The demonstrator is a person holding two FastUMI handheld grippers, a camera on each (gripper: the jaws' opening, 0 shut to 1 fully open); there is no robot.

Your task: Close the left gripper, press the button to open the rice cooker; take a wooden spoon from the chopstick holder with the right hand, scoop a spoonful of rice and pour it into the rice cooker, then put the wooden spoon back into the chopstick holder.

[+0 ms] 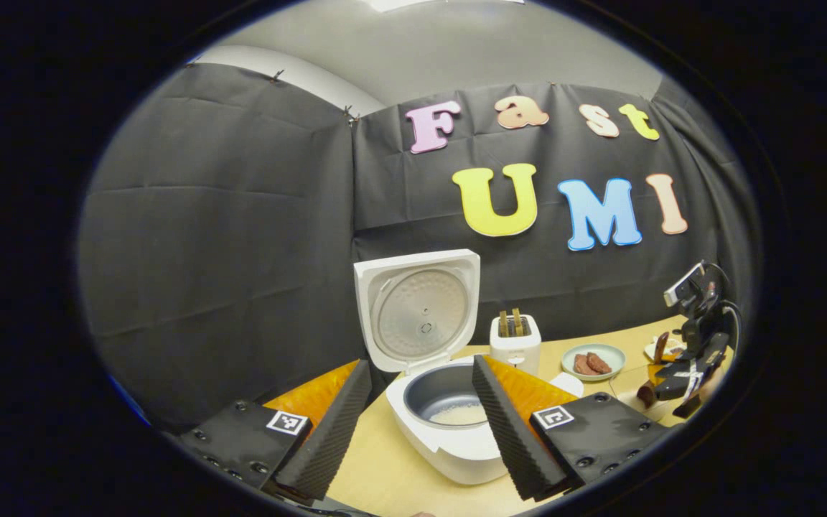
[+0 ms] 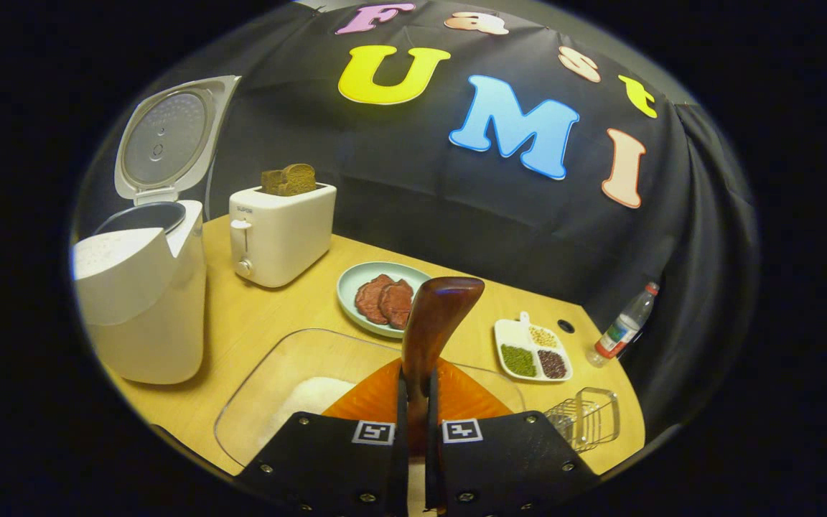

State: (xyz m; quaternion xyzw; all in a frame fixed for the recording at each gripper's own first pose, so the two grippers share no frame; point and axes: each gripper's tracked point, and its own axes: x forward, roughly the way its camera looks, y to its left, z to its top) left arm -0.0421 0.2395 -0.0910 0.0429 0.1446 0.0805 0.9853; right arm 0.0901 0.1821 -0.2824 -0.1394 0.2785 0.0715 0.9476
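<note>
My right gripper (image 2: 413,402) pinches the spoon (image 2: 433,323) over the rice box (image 2: 270,373); my left gripper (image 1: 421,416) is spread before the open cooker (image 1: 449,424).

In the left gripper view, the left tongs (image 1: 421,409) stand with their two fingers spread wide apart, holding nothing, above the table (image 1: 385,467). Between them sits the rice cooker (image 1: 449,424), its lid (image 1: 419,309) raised upright and a little rice lying in the bowl. Behind it stands a toaster (image 1: 515,343) beside a plate (image 1: 593,361), with the right tongs (image 1: 686,377) farther off at the right edge.
</note>
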